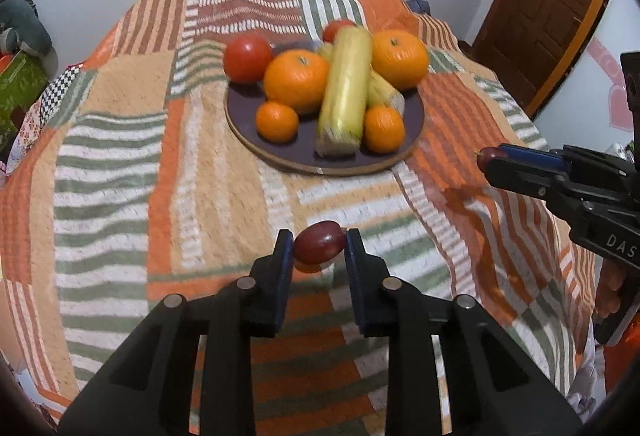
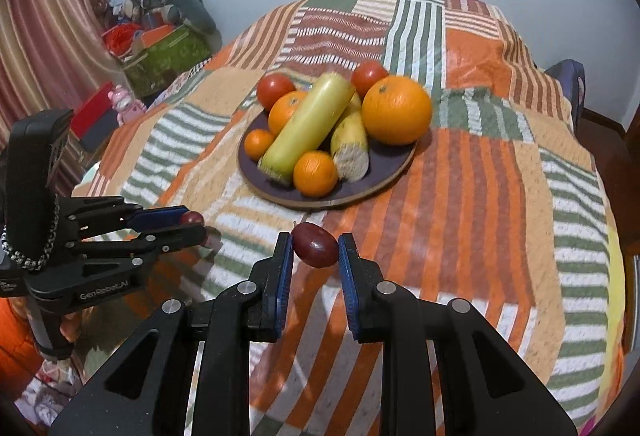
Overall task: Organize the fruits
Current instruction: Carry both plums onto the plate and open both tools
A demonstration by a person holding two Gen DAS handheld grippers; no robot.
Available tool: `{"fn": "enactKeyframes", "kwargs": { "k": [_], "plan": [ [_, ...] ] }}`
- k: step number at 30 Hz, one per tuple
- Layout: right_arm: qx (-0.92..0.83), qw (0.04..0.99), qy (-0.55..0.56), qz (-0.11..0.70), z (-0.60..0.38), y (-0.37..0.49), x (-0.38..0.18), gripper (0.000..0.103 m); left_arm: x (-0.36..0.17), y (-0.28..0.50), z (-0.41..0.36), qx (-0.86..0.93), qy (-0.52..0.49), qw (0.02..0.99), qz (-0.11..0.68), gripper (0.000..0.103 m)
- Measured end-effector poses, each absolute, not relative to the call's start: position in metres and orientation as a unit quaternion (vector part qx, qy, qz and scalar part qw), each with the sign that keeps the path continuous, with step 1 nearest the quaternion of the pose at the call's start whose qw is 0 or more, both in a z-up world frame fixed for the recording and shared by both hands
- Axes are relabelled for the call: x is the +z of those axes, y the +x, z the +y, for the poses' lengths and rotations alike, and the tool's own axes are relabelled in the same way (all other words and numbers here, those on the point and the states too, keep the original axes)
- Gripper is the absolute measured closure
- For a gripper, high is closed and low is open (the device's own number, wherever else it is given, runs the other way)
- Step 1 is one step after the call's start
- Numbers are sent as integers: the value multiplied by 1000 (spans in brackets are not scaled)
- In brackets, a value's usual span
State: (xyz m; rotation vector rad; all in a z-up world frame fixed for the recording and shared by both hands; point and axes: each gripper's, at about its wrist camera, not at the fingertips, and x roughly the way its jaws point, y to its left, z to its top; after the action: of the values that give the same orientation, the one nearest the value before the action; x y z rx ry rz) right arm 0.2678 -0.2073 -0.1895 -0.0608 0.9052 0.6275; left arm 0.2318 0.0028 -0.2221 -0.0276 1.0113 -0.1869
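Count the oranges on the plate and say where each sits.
4. Large orange at the plate's right; another behind the long yellow fruit; small one at left edge; small one at front. More may be hidden.

Home room, patchwork tablecloth (image 2: pixel 500 172), wooden door (image 1: pixel 548 16), curtain (image 2: pixel 52 36)

The left wrist view looks forward and downward along its black two-finger left gripper (image 1: pixel 319 245) from the near edge of the striped patchwork tablecloth (image 1: pixel 120 156), with the dark round fruit plate (image 1: pixel 240 116) near ahead; the right wrist view looks likewise along the right gripper (image 2: pixel 315 245) from further right; both share plate, cloth, and each other's gripper.
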Motion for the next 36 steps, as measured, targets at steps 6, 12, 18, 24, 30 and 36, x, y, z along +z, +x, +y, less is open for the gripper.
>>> {"fn": "enactKeyframes", "kwargs": {
  "k": [6,12,18,24,30,36],
  "plan": [
    [293,859,-25,420,-205,288,-185,82,-212,256,10,-82,-19,880,468,77],
    [289,859,-32,421,-199,307,-192,82,-219,279,12,-81,-22,878,471,77],
    [282,853,-36,437,-196,324,-206,82,-228,294,8,-78,-5,875,478,77],
    [286,846,-42,448,-193,331,-217,82,-233,302,9,-77,-9,873,481,77],
    [288,844,-45,451,-190,335,-222,81,-235,305,11,-73,-13,873,482,75],
    [284,844,-47,452,-193,336,-220,78,-229,300,15,-59,-9,884,464,48]
  ]
}}
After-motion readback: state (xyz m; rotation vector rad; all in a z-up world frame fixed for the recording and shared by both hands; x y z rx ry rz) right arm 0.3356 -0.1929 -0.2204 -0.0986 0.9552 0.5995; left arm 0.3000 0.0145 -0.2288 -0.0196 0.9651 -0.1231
